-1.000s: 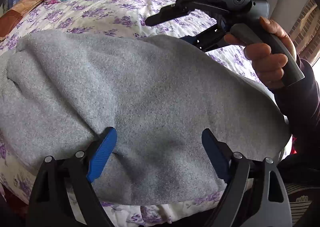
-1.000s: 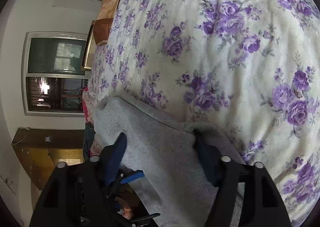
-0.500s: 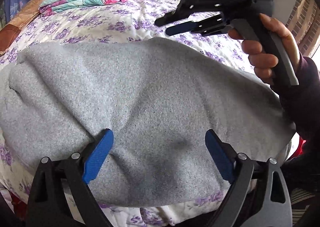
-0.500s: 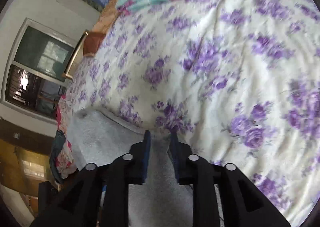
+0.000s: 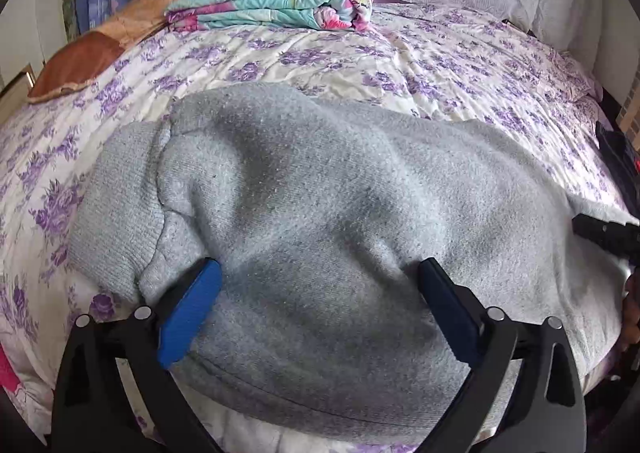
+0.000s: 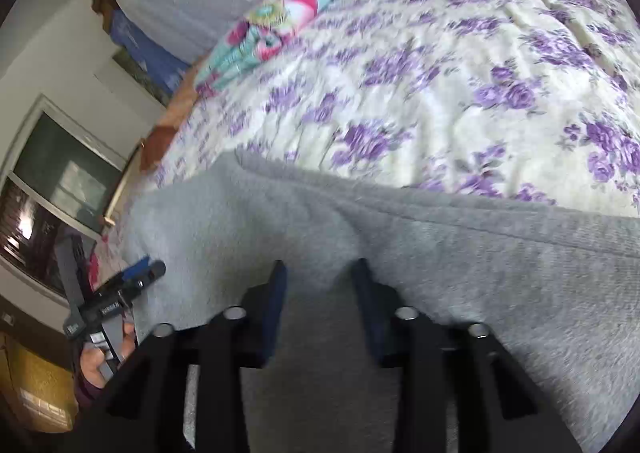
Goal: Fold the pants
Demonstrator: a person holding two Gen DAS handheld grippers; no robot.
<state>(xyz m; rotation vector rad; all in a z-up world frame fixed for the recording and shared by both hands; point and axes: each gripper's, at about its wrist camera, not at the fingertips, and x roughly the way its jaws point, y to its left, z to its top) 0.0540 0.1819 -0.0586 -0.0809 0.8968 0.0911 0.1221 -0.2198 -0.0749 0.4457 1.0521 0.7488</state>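
On the flowered bed (image 5: pixel 400 53), your left gripper (image 5: pixel 320 305) is opening wide over the near hem of the gray pants (image 5: pixel 320 193), which run left to right, while your right gripper (image 6: pixel 320 285) pinches their right end.

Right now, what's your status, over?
Left gripper jaws opening, pants between. Right gripper shut on pants. Folded blanket far off, not blocking.

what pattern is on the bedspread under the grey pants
Purple roses on cream, across the bedspread; the left wrist view shows it best, beyond the grey pants.
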